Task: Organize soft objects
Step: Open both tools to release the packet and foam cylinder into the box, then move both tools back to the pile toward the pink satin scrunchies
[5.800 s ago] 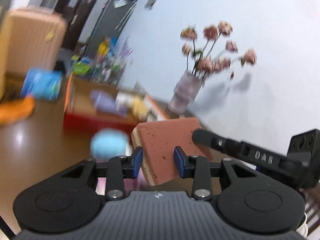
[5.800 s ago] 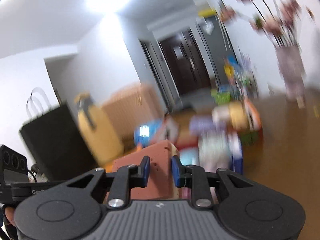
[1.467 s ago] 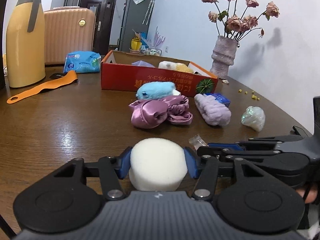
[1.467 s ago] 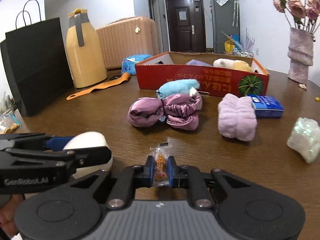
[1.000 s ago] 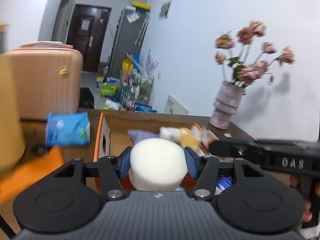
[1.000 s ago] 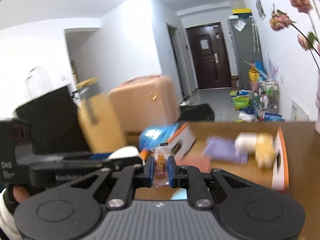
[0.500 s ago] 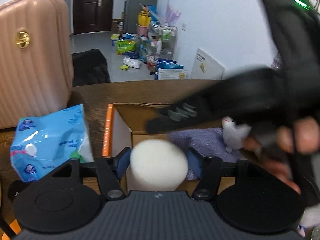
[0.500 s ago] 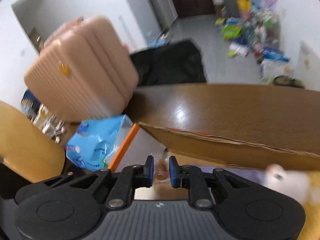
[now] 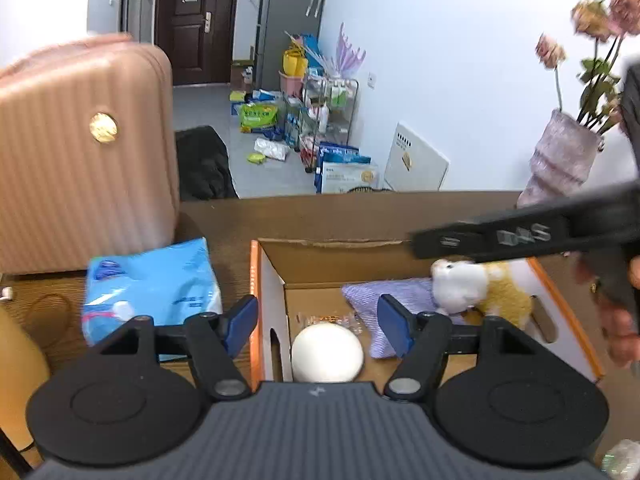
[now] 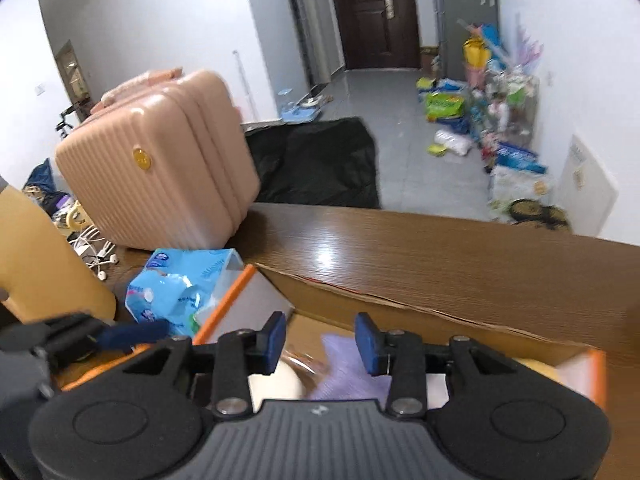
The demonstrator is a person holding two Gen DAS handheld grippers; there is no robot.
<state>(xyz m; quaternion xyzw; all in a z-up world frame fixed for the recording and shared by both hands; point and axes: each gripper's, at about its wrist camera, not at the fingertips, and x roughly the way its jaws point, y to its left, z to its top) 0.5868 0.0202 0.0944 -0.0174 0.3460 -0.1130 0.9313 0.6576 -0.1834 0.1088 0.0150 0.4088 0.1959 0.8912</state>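
Observation:
My left gripper (image 9: 318, 324) hangs over the left end of the cardboard box (image 9: 256, 280), its jaws opening with nothing pressed between them. The round white sponge (image 9: 327, 354) lies loose on the box floor below it. Just beyond the sponge lies a small clear snack packet (image 9: 328, 318). A purple cloth (image 9: 384, 300) and a white and yellow plush toy (image 9: 476, 288) also lie in the box. My right gripper (image 10: 320, 340) is over the same box, jaws opening and empty, with the sponge (image 10: 276, 384) and the blurred packet (image 10: 304, 360) beneath it.
A blue tissue pack (image 9: 152, 280) lies on the brown table left of the box. A pink suitcase (image 10: 160, 176) stands behind it and a yellow jug (image 10: 40, 268) at the far left. A vase of flowers (image 9: 560, 160) stands at the right. A hand (image 9: 616, 320) holds the right gripper.
The left jaws have parted and the white sponge has dropped into the box. The right jaws have parted too, and the snack packet has left them. Both grippers shifted over the box.

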